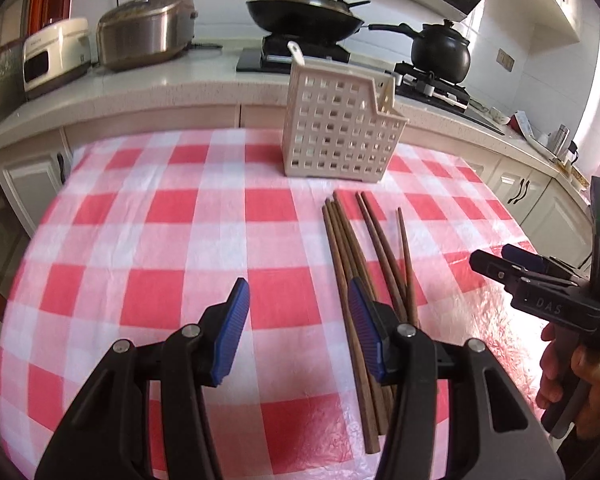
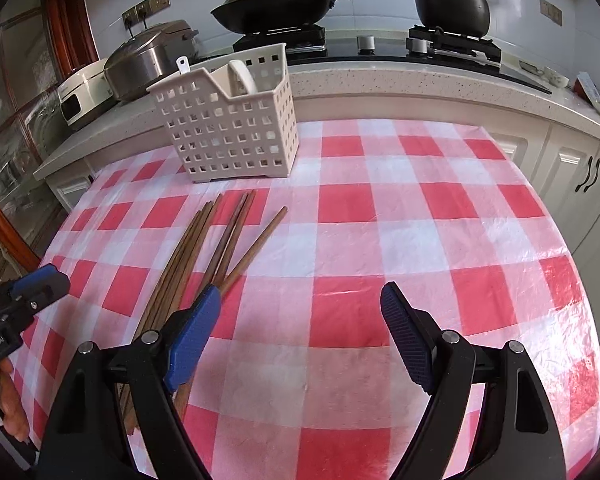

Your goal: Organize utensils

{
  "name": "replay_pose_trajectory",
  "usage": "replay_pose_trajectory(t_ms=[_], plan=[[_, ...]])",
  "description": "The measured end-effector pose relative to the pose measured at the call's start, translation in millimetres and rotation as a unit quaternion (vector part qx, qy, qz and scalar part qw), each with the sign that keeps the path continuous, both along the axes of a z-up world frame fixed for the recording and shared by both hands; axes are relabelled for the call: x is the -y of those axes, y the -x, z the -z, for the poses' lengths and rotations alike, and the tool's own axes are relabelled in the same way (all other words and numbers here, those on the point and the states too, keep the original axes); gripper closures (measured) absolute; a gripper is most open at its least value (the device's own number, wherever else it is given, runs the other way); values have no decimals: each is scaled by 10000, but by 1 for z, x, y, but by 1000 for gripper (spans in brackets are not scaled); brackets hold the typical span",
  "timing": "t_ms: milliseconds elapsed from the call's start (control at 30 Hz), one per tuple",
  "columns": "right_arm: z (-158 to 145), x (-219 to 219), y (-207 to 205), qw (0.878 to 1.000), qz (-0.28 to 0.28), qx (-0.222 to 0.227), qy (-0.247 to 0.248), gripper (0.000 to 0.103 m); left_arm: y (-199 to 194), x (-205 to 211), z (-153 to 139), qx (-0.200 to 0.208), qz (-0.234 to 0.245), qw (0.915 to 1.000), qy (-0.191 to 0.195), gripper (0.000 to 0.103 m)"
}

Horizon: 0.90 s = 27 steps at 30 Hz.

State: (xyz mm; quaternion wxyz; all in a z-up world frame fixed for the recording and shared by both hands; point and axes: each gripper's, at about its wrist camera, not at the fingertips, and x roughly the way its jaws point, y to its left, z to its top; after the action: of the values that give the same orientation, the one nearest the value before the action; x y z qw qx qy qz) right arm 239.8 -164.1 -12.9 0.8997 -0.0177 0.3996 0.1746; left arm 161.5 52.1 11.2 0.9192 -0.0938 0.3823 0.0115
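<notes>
Left gripper (image 1: 298,324) pitched down over the near part of the counter (image 1: 140,240), which wears a red-and-white check cloth; jaws parted, nothing between them, blue pads clear of everything; its right pad hangs over the near ends of the chopsticks (image 1: 352,264), contact not shown.

Right gripper (image 2: 300,340) likewise angled down; jaws spread wide and empty over bare cloth; its left pad overlaps the chopsticks (image 2: 204,256) in view, touch uncertain.

Chopsticks: loose brown bundle flat on the cloth, running from the near edge toward the far edge, tips fanned apart at the far end.

Caddy (image 1: 336,128): white, perforated, upright near the far edge, just beyond the chopstick tips, not touching them; white-handled utensils stand inside it.

Right hand (image 1: 580,380) wraps the gripper's handle at the right edge of the left view; left hand (image 2: 8,404) shows at the lower left of the right view.
</notes>
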Motion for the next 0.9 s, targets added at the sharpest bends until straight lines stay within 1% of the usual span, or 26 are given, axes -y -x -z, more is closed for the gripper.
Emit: replay_pose_trajectory(t_ms=[100, 233, 367, 467, 533, 600, 667, 700, 767, 867, 900], plan=[[7, -12, -4, 9999, -28, -104, 56, 26, -4, 0, 7, -65, 60, 9999, 115, 54], [19, -38, -8, 9994, -182, -217, 203, 26, -10, 4, 15, -142, 129, 9997, 136, 54], [27, -58, -13, 9986, -274, -197, 417, 26, -16, 12, 17, -156, 261, 9995, 108, 54], [31, -66, -19, 9979, -257, -169, 573, 26, -20, 16, 17, -157, 358, 9991, 150, 60], [33, -67, -23, 9976, -251, -190, 624, 26, -23, 18, 18, -165, 410, 9988, 190, 66], [37, -67, -25, 9972, -288, -243, 651, 32, -27, 20, 20, -187, 436, 9987, 203, 67], [40, -64, -27, 9974, -327, -282, 578, 34, -30, 21, 22, -214, 450, 9985, 229, 67], [40, -63, -27, 9974, -338, -284, 568, 42, -32, 22, 23, -231, 459, 9984, 251, 67], [41, -61, -28, 9972, -436, -342, 505, 51, -35, 24, 25, -261, 501, 9980, 289, 67], [40, -58, -25, 9969, -560, -319, 446, 56, -40, 31, 27, -296, 581, 9974, 290, 71], [40, -57, -25, 9969, -586, -324, 424, 59, -43, 33, 28, -308, 606, 9973, 286, 72]])
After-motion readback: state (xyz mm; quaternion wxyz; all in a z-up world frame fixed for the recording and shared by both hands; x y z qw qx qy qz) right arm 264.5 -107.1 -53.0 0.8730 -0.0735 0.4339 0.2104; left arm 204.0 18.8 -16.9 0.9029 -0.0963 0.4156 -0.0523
